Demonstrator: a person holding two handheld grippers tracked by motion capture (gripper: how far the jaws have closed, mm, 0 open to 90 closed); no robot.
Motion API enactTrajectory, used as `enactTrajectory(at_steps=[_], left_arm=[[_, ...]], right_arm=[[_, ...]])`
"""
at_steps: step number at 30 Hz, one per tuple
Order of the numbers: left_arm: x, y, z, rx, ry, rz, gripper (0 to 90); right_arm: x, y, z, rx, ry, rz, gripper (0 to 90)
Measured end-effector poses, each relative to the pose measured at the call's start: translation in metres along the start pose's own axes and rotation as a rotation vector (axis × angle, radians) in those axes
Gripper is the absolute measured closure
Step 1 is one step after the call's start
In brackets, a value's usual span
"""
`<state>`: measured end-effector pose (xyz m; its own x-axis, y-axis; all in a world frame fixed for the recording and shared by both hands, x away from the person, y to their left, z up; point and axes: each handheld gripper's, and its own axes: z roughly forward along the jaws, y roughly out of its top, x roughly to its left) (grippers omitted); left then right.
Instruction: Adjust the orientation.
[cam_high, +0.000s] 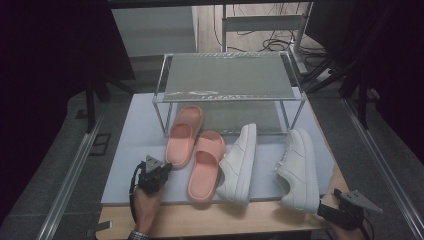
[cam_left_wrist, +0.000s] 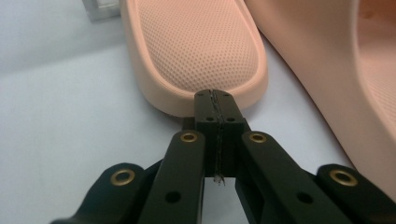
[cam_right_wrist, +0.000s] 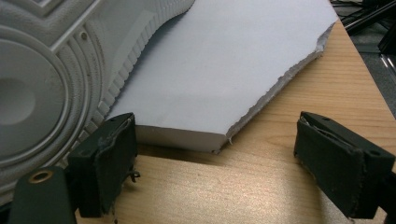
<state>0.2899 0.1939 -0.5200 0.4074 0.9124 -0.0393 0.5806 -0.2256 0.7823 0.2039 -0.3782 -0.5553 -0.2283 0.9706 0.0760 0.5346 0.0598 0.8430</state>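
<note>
Pink slide (cam_left_wrist: 196, 51) heel just ahead of closed left tool (cam_left_wrist: 217, 109), touching

Right slide (cam_left_wrist: 327, 70) cut by frame edge — sneaker (cam_right_wrist: 46, 84) too (sole partly seen).

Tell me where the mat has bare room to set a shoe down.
Free: the mat left of the pink slides, and the rack top. Narrow strip between the two sneakers. Crowded: mat's middle, where slides and sneakers lie nearly side by side.
</note>
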Motion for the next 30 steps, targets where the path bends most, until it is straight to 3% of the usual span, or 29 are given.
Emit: enactTrajectory(at_steps=[13,20,30], left_arm=[[-0.010,0.014,0.009,-0.017,-0.004,0.023,89.7],[-0.023,0.019,0.008,0.001,-0.028,0.057,89.7],[-0.022,0.032,0.024,0.035,-0.016,0.058,89.7]], right_arm=[[0.000,0.000,0.000,0.000,0.000,-0.001,13.3],[0.000,0.000,0.000,0.001,0.000,-0.001,13.3],[0.000,0.000,0.000,0.001,0.000,-0.003,13.3]])
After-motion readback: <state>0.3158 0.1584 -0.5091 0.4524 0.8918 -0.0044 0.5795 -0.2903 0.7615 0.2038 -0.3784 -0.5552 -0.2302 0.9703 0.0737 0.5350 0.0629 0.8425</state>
